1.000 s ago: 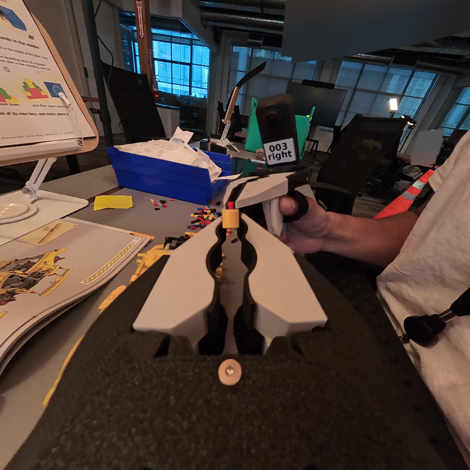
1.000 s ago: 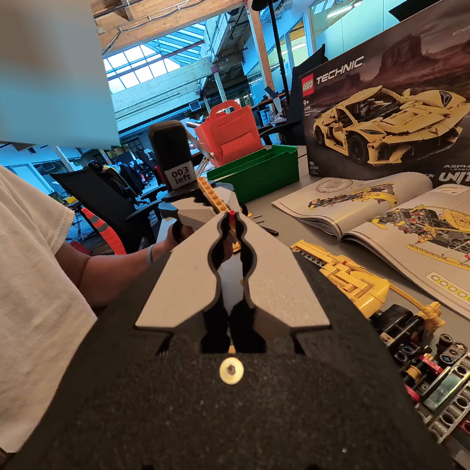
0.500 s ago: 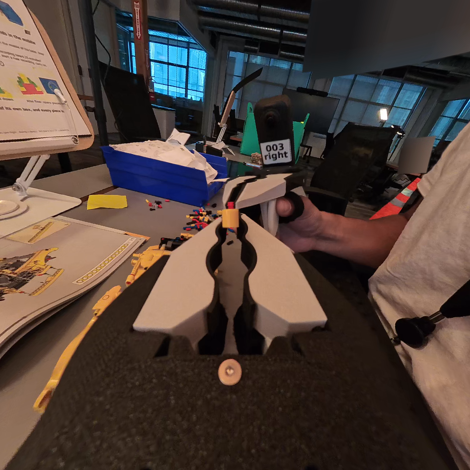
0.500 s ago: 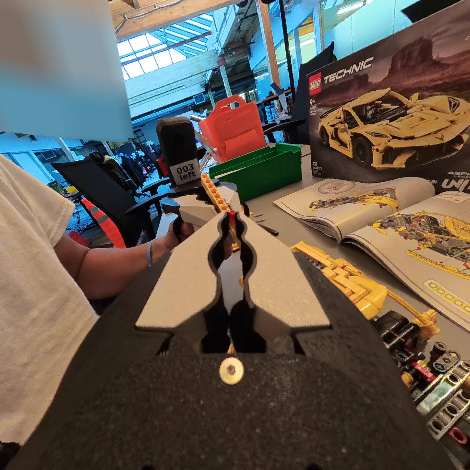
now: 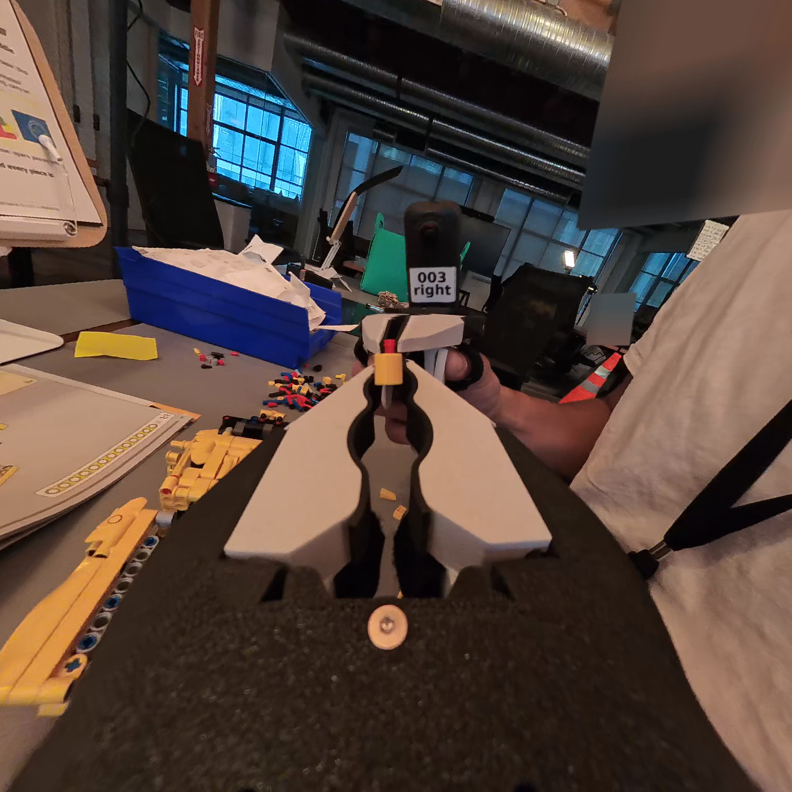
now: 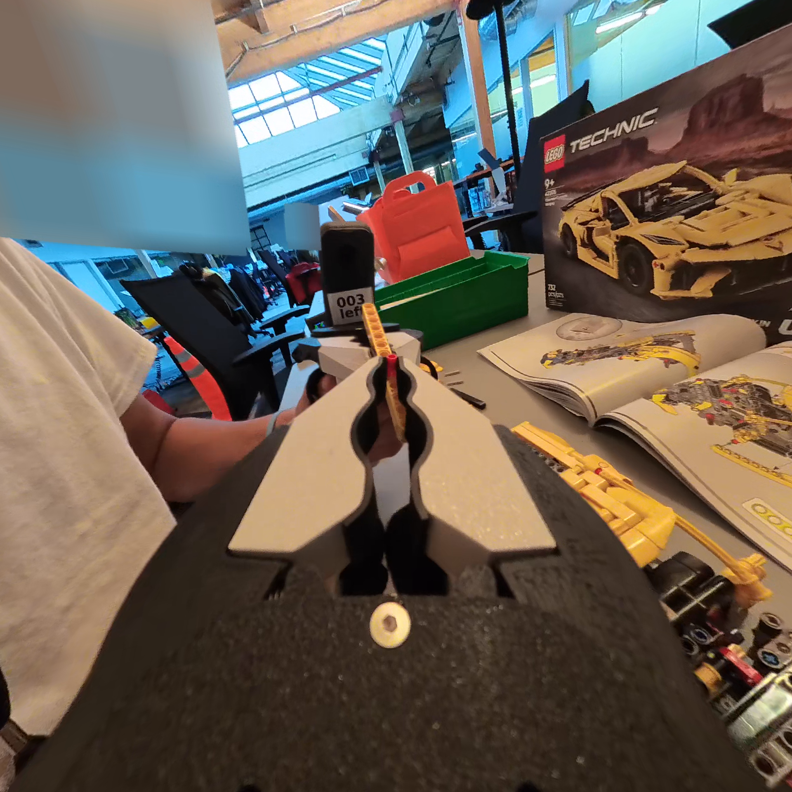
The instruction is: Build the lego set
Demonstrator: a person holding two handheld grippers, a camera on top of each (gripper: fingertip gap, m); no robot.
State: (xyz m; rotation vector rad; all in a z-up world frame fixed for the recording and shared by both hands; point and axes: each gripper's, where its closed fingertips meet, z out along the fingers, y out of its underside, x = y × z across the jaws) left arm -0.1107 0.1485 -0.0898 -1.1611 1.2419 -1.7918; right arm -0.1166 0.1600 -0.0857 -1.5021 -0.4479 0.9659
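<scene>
- Left claw point(image 5: 388, 375), centre of the left wrist view, is nearly closed, its tips pinching a yellow beam point(image 5: 388, 369) seen end-on; in the right wrist view the same yellow beam point(image 6: 377, 332) sticks up tilted from the left claw point(image 6: 377, 347), upper middle of frame.
- Right claw point(image 6: 391, 366), centre of the right wrist view, is narrow, clamping a small red pin point(image 6: 391, 359) at its tips; the pin tip touches or sits just beside the beam, exact contact unclear.
- In the left wrist view the right claw point(image 5: 391, 338) faces the camera just above the beam end, red pin point(image 5: 389, 345) between them.
- Both claws are held above the table point(image 5: 180, 377) edge, near the person's white shirt point(image 5: 707, 385).
- Half-built yellow car part point(image 5: 201, 467) lies on the table at left centre, beside an open instruction booklet point(image 5: 73, 437).
- Loose small pieces point(image 5: 295, 390) are scattered mid-frame, in front of a blue bin point(image 5: 214, 308).
- Right wrist view: set box point(image 6: 668, 205) upper right, green bin point(image 6: 454, 295) centre, orange bag point(image 6: 420, 231) behind it.
</scene>
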